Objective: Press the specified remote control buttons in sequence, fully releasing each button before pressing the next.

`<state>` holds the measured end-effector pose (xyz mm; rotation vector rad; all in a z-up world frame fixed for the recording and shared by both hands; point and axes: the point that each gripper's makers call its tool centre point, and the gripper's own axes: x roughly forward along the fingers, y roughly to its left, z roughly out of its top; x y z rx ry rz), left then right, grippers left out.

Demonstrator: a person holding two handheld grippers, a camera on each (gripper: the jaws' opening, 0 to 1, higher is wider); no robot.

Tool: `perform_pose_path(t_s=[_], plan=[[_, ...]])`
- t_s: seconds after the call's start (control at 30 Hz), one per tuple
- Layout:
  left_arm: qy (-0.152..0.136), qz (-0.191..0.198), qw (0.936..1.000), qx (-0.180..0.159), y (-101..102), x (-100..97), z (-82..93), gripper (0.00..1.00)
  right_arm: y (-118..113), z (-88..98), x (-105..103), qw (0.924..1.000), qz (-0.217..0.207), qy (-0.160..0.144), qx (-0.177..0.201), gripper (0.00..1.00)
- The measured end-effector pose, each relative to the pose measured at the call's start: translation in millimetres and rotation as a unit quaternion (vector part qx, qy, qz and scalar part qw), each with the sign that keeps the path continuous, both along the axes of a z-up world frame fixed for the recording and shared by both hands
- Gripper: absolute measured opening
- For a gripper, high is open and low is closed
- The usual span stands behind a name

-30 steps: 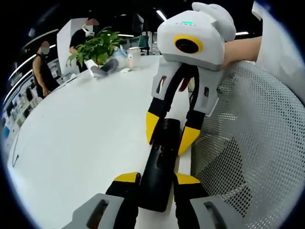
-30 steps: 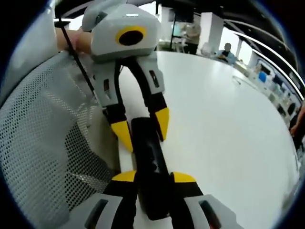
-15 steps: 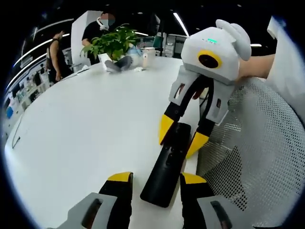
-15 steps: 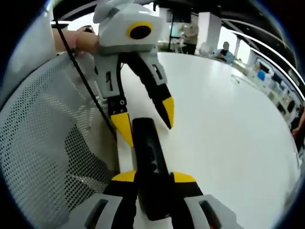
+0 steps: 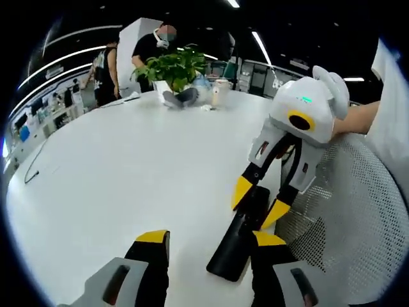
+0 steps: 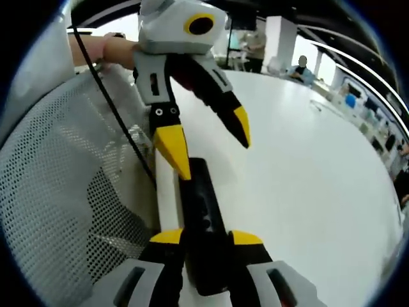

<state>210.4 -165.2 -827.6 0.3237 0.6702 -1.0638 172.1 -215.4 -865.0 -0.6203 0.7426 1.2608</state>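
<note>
A black remote control (image 5: 234, 248) lies lengthwise near the white table's (image 5: 128, 173) edge. My right gripper (image 5: 261, 201) reaches in from the right and is shut on its far end. My left gripper (image 5: 211, 238) stands wide open, and the remote's near end sits just inside its right jaw without being clamped. In the right gripper view the remote (image 6: 201, 208) runs up from between my right gripper's (image 6: 206, 237) yellow tips. The left gripper (image 6: 206, 137) hangs open above the remote's other end, one yellow fingertip (image 6: 172, 150) close to it.
A white mesh chair back (image 5: 358, 217) presses against the table edge beside the remote, also seen as mesh (image 6: 57, 185). A black cable (image 6: 118, 118) hangs over it. A potted plant (image 5: 176, 64) and a cup (image 5: 222, 93) stand at the far side. People stand beyond.
My left gripper opened, let go of the remote and drew back and up from it. The right gripper kept its hold on the remote.
</note>
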Motion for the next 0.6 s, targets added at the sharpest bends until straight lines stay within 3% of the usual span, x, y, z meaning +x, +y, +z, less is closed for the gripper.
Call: perform_pose_path(t_s=[0.2, 0.6], plan=[[-0.011, 0.027, 0.9995, -0.009, 7.0, 5.2, 8.5, 0.59, 0.0, 0.0, 0.3, 1.0, 0.0, 0.0, 0.0, 0.23], [-0.049, 0.096, 0.9919, -0.068, 15.6, 23.7, 42.3, 0.72, -0.1, -0.2, 0.2, 1.0, 0.0, 0.001, 0.002, 0.23]])
